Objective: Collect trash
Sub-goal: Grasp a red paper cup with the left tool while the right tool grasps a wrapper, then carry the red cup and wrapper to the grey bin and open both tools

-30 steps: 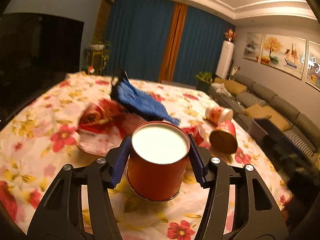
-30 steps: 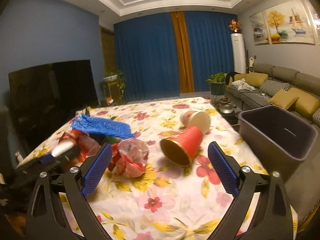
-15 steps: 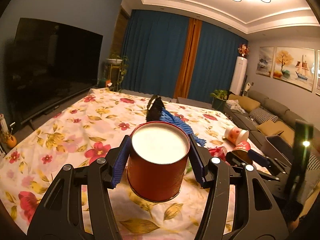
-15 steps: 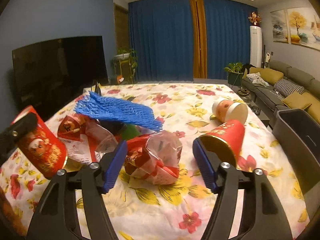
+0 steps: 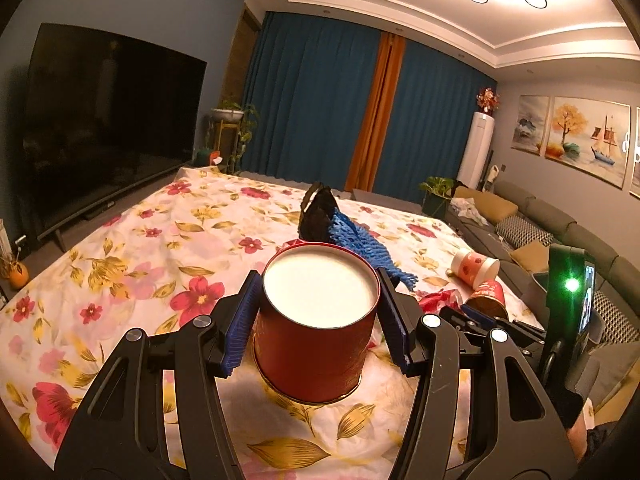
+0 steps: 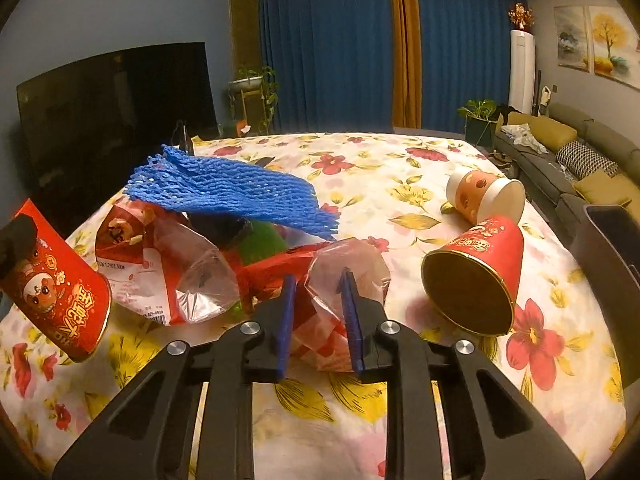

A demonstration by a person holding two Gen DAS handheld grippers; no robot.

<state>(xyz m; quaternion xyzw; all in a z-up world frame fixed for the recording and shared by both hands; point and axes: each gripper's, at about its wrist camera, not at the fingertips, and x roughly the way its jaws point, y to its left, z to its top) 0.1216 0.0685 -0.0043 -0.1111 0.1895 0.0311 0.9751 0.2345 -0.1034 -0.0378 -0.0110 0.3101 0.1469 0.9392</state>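
since a second ago the right gripper [image 6: 318,316] has come down from above the floral tablecloth [image 6: 400,168] onto the crumpled plastic wrapper [image 6: 344,280]; its blue pads, then spread wide, are closing with the wrapper between them and touching both. the left gripper [image 5: 318,316] grips as before: its pads pinch a red paper cup [image 5: 316,348], mouth toward the camera, clear of the cloth, while its view has swung from the trash pile toward the dark tv [image 5: 104,120].

only the right wrist view shows the pile whole: the blue foam net [image 6: 228,188] lying over a red-and-white snack bag [image 6: 148,264], and the dark bin [image 6: 616,264] at the table's right edge. the left view shows the right gripper's body with a green light.

counted there: three red-printed cups, one held at left, two lying on their sides at right, touching; one net; one bin.
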